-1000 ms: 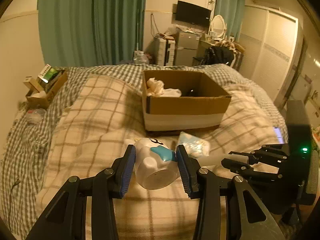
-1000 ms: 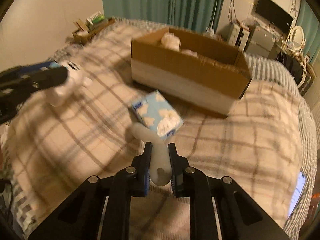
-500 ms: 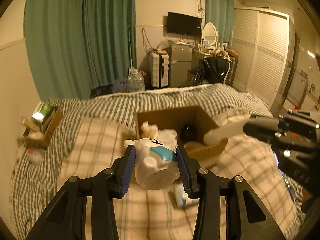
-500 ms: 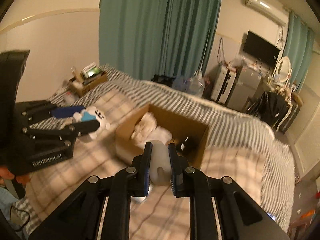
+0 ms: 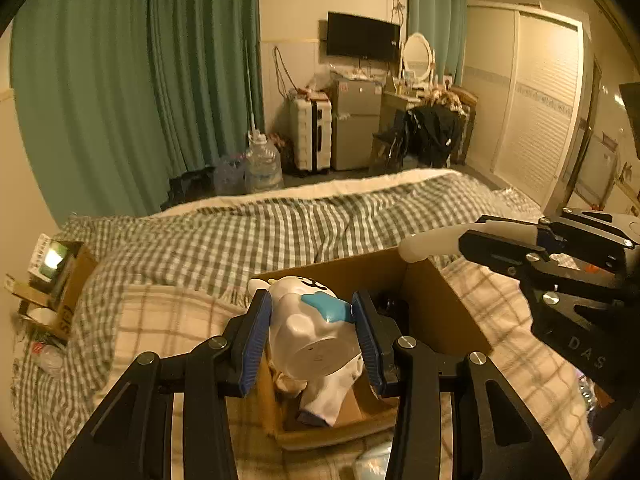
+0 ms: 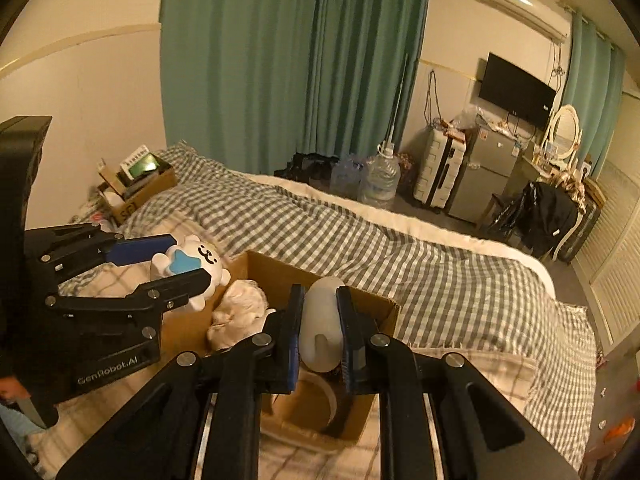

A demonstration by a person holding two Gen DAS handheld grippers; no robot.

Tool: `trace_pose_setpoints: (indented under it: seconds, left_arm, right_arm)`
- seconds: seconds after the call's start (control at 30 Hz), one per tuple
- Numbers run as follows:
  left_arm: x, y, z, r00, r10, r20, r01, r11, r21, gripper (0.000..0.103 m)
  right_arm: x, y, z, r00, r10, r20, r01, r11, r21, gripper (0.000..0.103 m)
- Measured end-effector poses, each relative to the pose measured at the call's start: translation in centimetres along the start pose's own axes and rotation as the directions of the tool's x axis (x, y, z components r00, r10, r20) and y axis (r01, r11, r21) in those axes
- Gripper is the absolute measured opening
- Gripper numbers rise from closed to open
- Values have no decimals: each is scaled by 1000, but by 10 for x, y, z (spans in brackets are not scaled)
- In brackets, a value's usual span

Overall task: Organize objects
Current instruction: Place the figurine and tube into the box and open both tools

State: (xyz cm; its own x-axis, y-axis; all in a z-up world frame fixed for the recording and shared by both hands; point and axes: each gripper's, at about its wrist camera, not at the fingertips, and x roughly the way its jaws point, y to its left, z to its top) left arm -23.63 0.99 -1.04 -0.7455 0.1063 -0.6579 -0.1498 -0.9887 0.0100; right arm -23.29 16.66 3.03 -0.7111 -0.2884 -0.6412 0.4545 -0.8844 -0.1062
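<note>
**Left wrist view: two toys held over the box**

The left tongs [image 5: 312, 336] clench a white plush toy [image 5: 316, 332] above the cardboard box [image 5: 440, 312] on the bed [image 5: 280, 224]. The right tongs [image 6: 319, 332] grip a white rounded object [image 6: 322, 320] over the same box, where a white cloth bundle [image 6: 240, 312] lies inside.

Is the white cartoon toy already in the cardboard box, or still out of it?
Out. The left gripper holds the white toy clamped above the cardboard box; its pads press both sides, and it touches nothing inside.
</note>
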Motion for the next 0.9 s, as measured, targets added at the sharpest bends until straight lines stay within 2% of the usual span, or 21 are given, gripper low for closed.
trace_pose_setpoints:
  seconds: [0.17,0.3,0.53,0.63,0.67,0.7,0.73,0.8,0.9]
  left_arm:
    - [41,-1,-5,998,-5,-56,5,1000,3,43]
    - [64,-1,-12,995,-13,-94,12,1000,-3,43]
    - [62,-3,-14,995,-18,-96,17,1000,-13,45]
    - [46,-6,-7,998,-11,-67,11,1000,-2,57]
    - [39,-6,-4,999,1,-53,0,1000,4,68]
    - [28,-8,-2,999,18,-29,-18,1000,8,78]
    - [20,-8,0,1000,28,-12,-27,1000,9,82]
    - [3,-8,3,999,32,14,-32,999,6,86]
    - [-27,-6,9,998,37,51,-37,999,-3,93]
  right_arm:
    - [47,-11,-10,998,28,-58,-27,999,27,15]
    - [68,-17,-26,995,47,-88,-43,998,47,15]
    - [71,-27,-33,995,65,-79,-59,995,81,17]
    - [55,-28,-30,998,38,-51,-34,996,87,18]
    - [47,-29,-28,999,31,-41,-28,995,94,19]
    - [38,-30,-26,999,27,-27,-24,994,103,26]
    - [30,-30,-24,1000,24,-17,-22,994,110,38]
    - [9,-33,-20,1000,5,13,-6,993,122,54]
    - [-27,-32,-14,997,-35,62,27,992,126,60]
